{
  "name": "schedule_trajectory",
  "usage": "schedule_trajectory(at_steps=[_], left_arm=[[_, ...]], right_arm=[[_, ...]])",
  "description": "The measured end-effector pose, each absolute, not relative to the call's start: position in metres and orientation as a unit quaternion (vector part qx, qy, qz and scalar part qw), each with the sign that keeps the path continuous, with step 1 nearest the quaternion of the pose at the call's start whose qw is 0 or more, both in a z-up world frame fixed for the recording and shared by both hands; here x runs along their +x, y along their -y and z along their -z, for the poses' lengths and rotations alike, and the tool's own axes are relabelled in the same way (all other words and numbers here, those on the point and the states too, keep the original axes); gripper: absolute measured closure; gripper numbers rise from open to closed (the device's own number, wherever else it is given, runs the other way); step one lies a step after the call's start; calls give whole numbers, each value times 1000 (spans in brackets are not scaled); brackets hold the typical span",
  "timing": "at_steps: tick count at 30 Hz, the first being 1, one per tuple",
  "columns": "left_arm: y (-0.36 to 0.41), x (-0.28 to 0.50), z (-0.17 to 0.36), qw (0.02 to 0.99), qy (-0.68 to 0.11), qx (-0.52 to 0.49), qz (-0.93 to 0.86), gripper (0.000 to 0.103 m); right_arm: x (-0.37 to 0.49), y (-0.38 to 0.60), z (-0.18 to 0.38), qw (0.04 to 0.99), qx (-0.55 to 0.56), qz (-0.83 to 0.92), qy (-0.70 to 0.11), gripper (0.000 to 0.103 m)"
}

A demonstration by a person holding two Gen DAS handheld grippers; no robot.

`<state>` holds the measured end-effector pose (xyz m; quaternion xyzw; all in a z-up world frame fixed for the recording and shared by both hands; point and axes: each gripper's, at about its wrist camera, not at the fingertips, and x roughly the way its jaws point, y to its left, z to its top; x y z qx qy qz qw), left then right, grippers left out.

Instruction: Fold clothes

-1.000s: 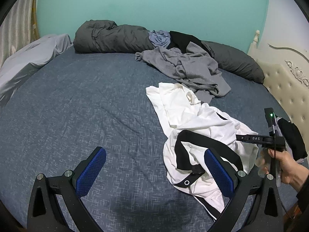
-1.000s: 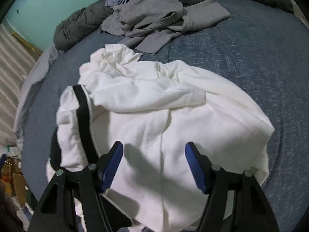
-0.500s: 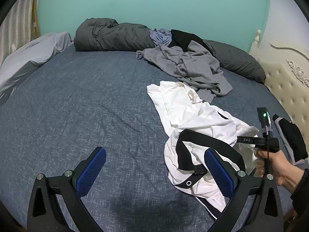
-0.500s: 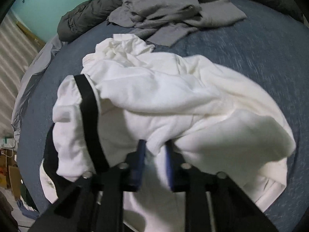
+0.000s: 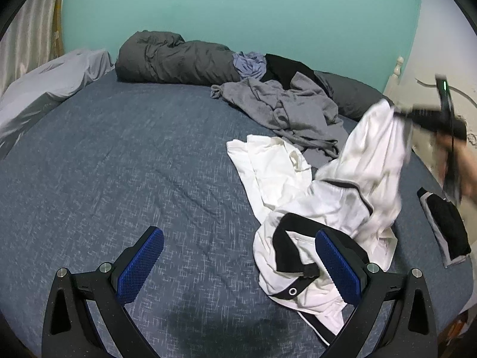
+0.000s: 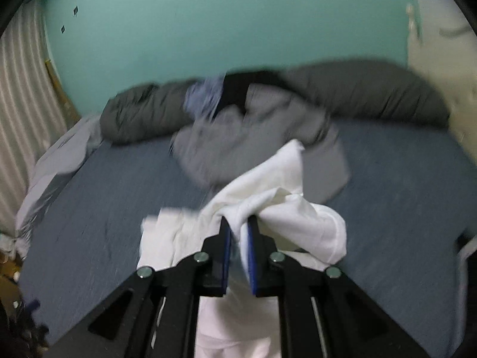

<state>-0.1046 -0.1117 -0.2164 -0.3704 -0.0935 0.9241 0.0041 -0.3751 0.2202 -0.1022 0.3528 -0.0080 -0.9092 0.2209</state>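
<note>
The right claw [image 6: 238, 232] is pinched on a fold of the white garment [image 6: 286, 208], its blue pads pressed close with cloth bunched between them. In the left wrist view that claw [image 5: 399, 113] is blurred and high at the right, a hand [image 5: 465, 164] behind it, and the cloth hangs from it down to the bed [image 5: 119, 164]. The rest of the garment [image 5: 313, 208] lies crumpled on the blue sheet, with a black band [image 5: 283, 238] and a metal eyelet near its lower edge.

The left claw [image 5: 238, 268] is spread wide and empty, low over the bed, its right pad just over the garment's band.

Beyond lie a grey garment [image 5: 286, 110], a dark duvet [image 5: 179, 59] against the teal wall and a folded black piece [image 5: 447, 223] at the right edge.
</note>
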Motion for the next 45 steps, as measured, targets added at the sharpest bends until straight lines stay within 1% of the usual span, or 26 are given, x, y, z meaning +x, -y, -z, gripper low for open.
schedule_trajectory(at_steps=[4, 9, 13, 14, 15, 17, 18, 19, 21, 23, 28, 40, 42, 43, 44, 45], left_arm=[[118, -108, 210, 0, 92, -359, -929, 0], [129, -118, 206, -4, 91, -352, -932, 0], [131, -126, 209, -6, 90, -353, -931, 0], [131, -128, 211, -6, 90, -355, -931, 0], [130, -130, 214, -5, 90, -357, -930, 0], [128, -132, 219, -1, 93, -363, -927, 0], [126, -133, 223, 2, 94, -366, -926, 0], [124, -133, 225, 4, 92, -370, -924, 0], [121, -133, 230, 7, 90, -376, -922, 0], [119, -133, 233, 10, 88, -382, -920, 0], [114, -130, 233, 9, 82, -387, -918, 0], [105, -115, 217, 10, 70, -378, -923, 0], [104, -115, 217, 8, 69, -380, -923, 0], [104, -115, 218, 7, 68, -380, -922, 0], [104, -116, 219, 6, 68, -381, -922, 0], [103, -118, 221, 4, 67, -382, -922, 0]], right_arm=[[-408, -220, 40, 193, 310, 931, -25, 94], [-448, -223, -33, 143, 251, 957, -32, 94], [-478, -223, -53, 114, 255, 959, -43, 93], [-485, -222, -47, 107, 266, 957, -50, 92], [-490, -222, -39, 99, 276, 954, -58, 88], [-498, -222, -11, 83, 300, 947, -75, 69], [-502, -223, 8, 75, 325, 939, -83, 47], [-504, -224, 26, 64, 346, 932, -91, 40], [-505, -230, 62, 49, 380, 918, -99, 40], [-498, -235, 90, 51, 400, 911, -84, 40], [-454, -238, 149, 105, 440, 890, -51, 40], [-392, -274, 310, 96, 573, 814, -12, 39], [-390, -276, 326, 95, 585, 806, -12, 39], [-390, -277, 332, 95, 589, 803, -13, 42], [-390, -278, 339, 95, 593, 800, -14, 49], [-391, -279, 345, 95, 597, 797, -15, 63]])
